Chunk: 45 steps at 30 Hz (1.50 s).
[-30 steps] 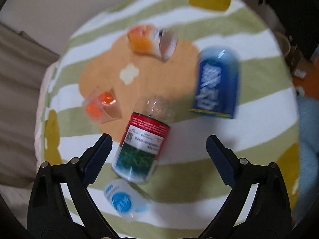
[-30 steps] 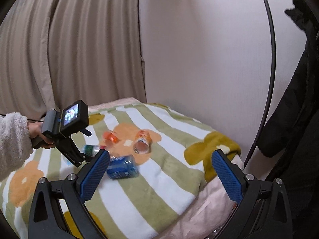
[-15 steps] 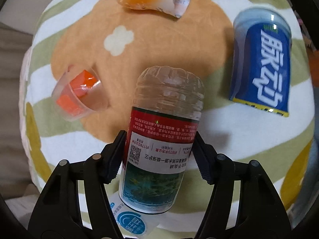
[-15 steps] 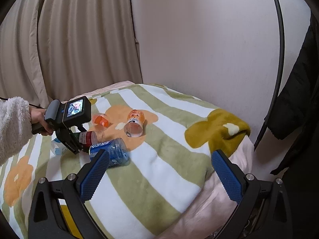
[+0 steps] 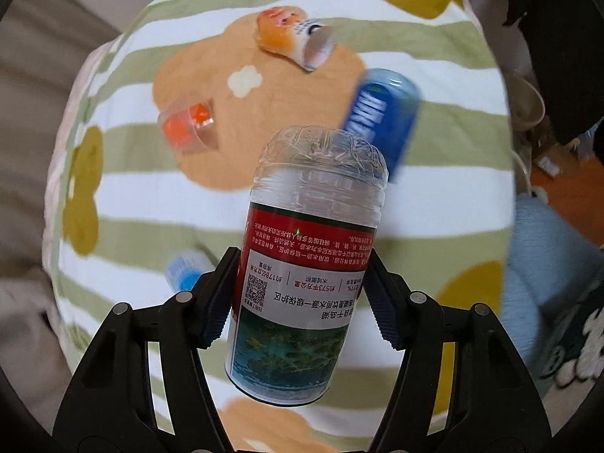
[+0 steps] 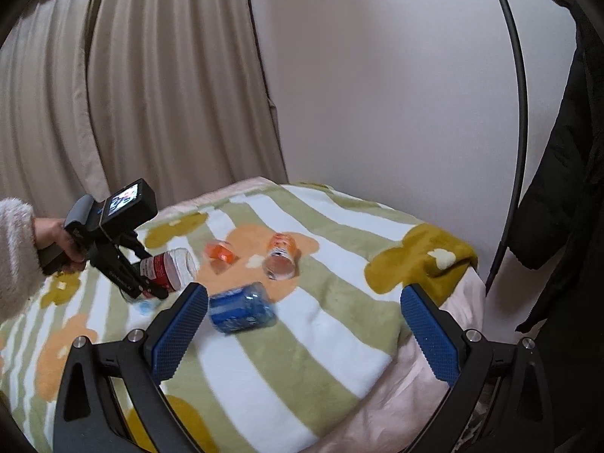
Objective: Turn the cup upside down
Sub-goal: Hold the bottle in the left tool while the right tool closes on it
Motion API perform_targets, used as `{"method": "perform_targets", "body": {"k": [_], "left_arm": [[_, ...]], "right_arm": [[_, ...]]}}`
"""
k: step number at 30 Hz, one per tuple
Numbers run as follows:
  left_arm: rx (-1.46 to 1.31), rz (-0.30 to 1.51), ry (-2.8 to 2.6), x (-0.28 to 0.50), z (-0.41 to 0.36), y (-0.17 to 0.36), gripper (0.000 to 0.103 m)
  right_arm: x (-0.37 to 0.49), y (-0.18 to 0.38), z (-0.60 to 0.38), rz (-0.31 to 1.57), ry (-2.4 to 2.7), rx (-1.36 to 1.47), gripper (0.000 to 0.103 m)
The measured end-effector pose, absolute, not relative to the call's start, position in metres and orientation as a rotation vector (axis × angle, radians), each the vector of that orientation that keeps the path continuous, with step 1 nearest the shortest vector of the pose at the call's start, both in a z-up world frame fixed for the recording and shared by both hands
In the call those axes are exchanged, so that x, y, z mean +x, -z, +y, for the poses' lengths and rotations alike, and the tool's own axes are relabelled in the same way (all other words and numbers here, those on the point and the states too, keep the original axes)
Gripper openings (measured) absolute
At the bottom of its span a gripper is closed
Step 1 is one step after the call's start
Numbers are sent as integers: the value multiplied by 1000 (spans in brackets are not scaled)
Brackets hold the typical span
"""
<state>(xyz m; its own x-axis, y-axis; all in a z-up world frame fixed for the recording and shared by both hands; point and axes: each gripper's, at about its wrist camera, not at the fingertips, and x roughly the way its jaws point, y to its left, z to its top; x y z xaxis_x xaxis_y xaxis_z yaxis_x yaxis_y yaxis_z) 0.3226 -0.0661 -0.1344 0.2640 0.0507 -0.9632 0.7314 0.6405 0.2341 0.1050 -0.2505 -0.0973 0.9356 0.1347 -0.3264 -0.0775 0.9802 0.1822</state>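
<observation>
Half a second ago the left gripper (image 5: 298, 302) had just closed on the clear cup (image 5: 305, 264) as it lay on the striped blanket (image 5: 434, 196); now the cup is lifted clear of the fabric, clamped across its label between the two dark pads, its ribbed closed base pointing away from the camera and its open rim toward it. From the right wrist view the same cup (image 6: 168, 268) hangs in the air, tilted roughly on its side, above the blanket (image 6: 339, 324). A second ago those jaws were spread wide with the cup untouched. The cup's wrap is red on top, white in the middle with a QR code and Chinese print appearing upside down, and a green-blue scene below; I can read "5573" and "01784", the rest is too small. The blue cup (image 5: 381, 113) carries white characters, blurred here. An orange cup (image 5: 188, 128), a cartoon-printed cup (image 5: 294, 37) and a small blue-labelled cup (image 5: 181, 271) lie around. The right gripper (image 6: 302, 336) hovers with its blue pads spread wide, holding nothing.
</observation>
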Motion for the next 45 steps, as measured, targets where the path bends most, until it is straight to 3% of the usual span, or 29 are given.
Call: {"method": "perform_targets", "body": {"k": [7, 18, 20, 21, 22, 24, 29, 36, 45], "left_arm": [[625, 1361, 434, 278, -75, 176, 61], [404, 1453, 369, 285, -65, 238, 61], [372, 1443, 366, 286, -61, 235, 65], [362, 1435, 356, 286, -58, 233, 74], [357, 1424, 327, 287, -55, 229, 90], [328, 1385, 302, 285, -45, 217, 98], [211, 1232, 257, 263, 0, 156, 98], [106, 913, 124, 166, 69, 78, 103], [27, 773, 34, 80, 121, 80, 103]], "right_arm": [[69, 79, -242, 299, -158, 176, 102], [34, 78, -252, 313, -139, 158, 102], [31, 79, -252, 321, -138, 159, 102], [30, 79, -252, 324, -141, 159, 102], [29, 79, -252, 328, -145, 159, 102], [29, 79, -251, 340, -152, 163, 102], [36, 63, -245, 369, -223, 197, 102], [87, 45, -204, 511, -373, 321, 102], [187, 125, -108, 920, -420, 532, 102]]}}
